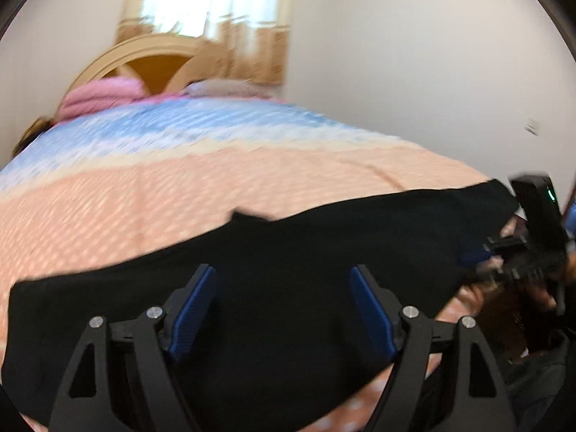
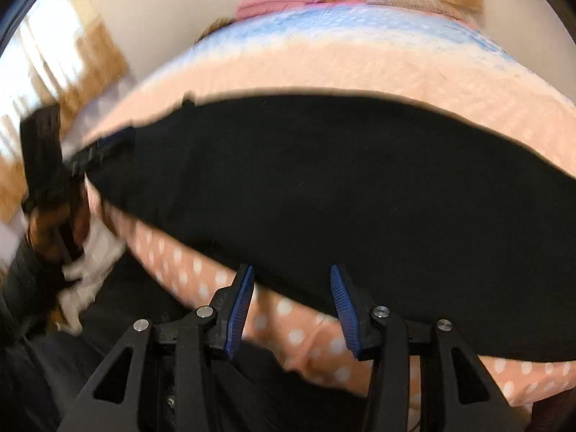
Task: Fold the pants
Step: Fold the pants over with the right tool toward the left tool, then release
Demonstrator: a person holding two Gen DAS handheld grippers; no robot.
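The black pants (image 1: 288, 252) lie flat across the near part of a bed, a long dark band from left to right. My left gripper (image 1: 282, 270) is open and empty just above their middle. In the right wrist view the pants (image 2: 342, 187) fill the middle of the frame. My right gripper (image 2: 291, 270) is open and empty at their near edge. My right gripper also shows in the left wrist view (image 1: 478, 255) at the pants' right end. My left gripper shows in the right wrist view (image 2: 108, 147) at their left end.
The bed has a peach, polka-dot and blue quilt (image 1: 216, 180). Pink pillows (image 1: 104, 97) and a wooden headboard (image 1: 158, 57) are at the far end. A curtained window (image 1: 216, 0) and white wall (image 1: 432, 72) lie behind. A white-gloved hand (image 2: 90, 262) holds the left gripper.
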